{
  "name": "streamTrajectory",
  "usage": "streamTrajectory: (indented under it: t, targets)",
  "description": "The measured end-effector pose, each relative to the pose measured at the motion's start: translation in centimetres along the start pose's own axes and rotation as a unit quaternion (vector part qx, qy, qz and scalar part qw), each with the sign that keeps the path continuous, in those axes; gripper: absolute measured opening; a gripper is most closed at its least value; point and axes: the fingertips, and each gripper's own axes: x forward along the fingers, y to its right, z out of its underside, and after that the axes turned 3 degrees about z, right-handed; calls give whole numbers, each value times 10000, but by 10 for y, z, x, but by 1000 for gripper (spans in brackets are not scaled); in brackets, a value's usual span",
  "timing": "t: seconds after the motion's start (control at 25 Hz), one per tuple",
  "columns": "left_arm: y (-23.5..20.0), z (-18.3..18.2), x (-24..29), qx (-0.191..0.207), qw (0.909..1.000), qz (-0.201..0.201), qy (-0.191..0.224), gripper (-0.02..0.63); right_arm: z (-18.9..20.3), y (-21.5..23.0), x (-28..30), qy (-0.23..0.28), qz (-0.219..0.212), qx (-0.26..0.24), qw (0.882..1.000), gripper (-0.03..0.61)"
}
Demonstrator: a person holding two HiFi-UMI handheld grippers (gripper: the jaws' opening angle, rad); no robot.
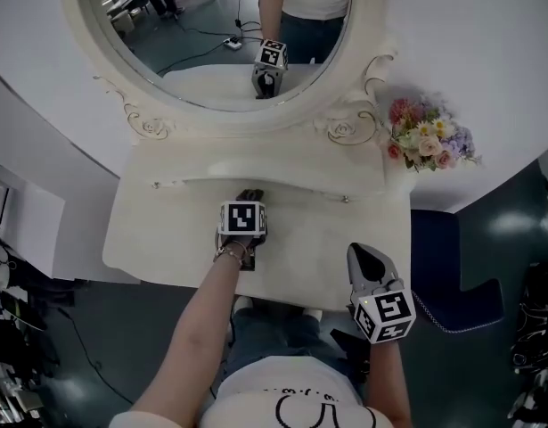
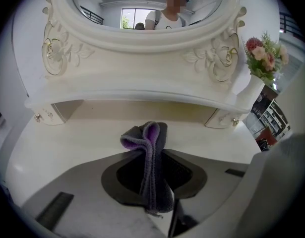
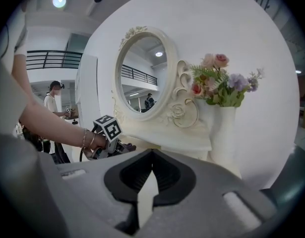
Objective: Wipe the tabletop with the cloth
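I wear a white T-shirt with a black line drawing, blue jeans and thin bracelets on my left wrist. My left gripper and right gripper are grey, with black-and-white marker cubes.

The left arm stretches forward, and the left gripper points away from the body with its jaws clamped on the cloth. The right gripper sits close to the torso, its jaws together with nothing between them.

1. White wall behind a cream table.
2. Oval mirror in a carved cream frame, flowers beside it.
3. Dark floor; at the right, perhaps a blue seat.
4. A round ceiling lamp glows overhead.
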Motion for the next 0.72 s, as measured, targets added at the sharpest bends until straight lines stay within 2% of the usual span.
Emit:
streamTrajectory:
  t: [0.08, 0.32, 0.56, 0.72]
  targets:
    - [11, 1, 1, -2, 10000, 95, -16, 91, 0, 6, -3, 31, 18, 12, 10000, 0]
    - [61, -4, 9, -327, 9965, 757, 157, 91, -1, 30, -9, 145, 158, 96, 9997, 0]
    - [101, -5, 14, -693, 9897, 1235, 191, 91, 6, 46, -16, 172, 276, 238, 9992, 0]
    - [132, -4, 18, -1001, 9822, 1584, 168, 91, 11, 53, -20, 199, 346, 340, 9986, 0]
